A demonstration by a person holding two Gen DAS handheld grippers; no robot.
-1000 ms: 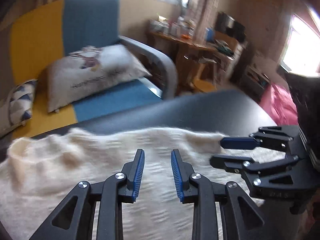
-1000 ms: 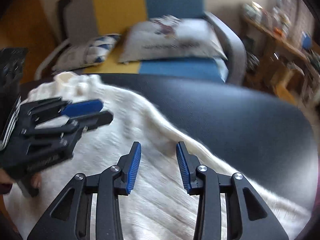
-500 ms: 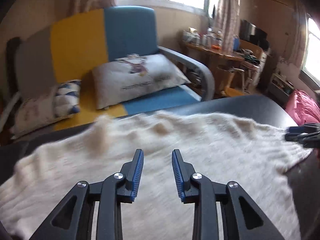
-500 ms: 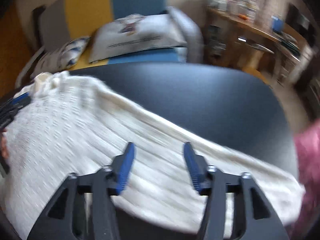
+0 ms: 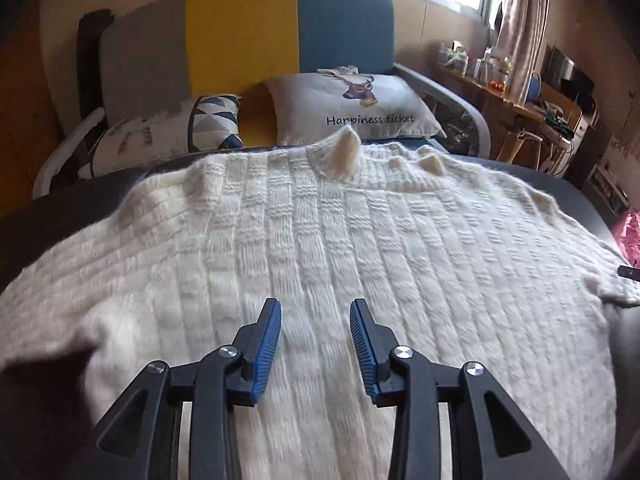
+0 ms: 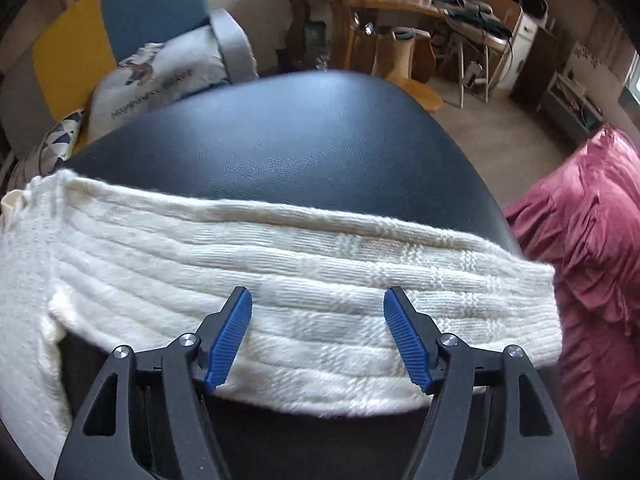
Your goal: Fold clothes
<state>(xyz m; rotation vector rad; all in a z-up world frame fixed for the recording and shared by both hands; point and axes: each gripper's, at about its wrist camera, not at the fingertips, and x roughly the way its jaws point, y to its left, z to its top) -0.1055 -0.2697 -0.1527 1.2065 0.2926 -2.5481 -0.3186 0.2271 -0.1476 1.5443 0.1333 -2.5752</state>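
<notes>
A cream knitted sweater [image 5: 320, 240] lies spread flat on a black table [image 5: 60, 216], collar toward the sofa. My left gripper [image 5: 315, 344] is open and empty, just above the sweater's body. In the right wrist view the sweater's sleeve [image 6: 320, 280] stretches across the black table [image 6: 320, 152] to the right, cuff near the table edge. My right gripper [image 6: 318, 336] is open wide and empty, hovering over the sleeve's near edge. A tip of the right gripper shows at the left wrist view's right edge [image 5: 629, 271].
A grey, yellow and blue sofa [image 5: 240, 40] with a printed pillow [image 5: 352, 108] and a patterned cushion [image 5: 176, 128] stands behind the table. A pink garment [image 6: 580, 260] lies to the table's right. A cluttered wooden desk [image 6: 360, 0] stands at the back.
Both grippers have swung apart: the left now faces the sweater's body squarely, the right has moved to the sleeve and opened wider. The sweater lies flatter and more spread out.
</notes>
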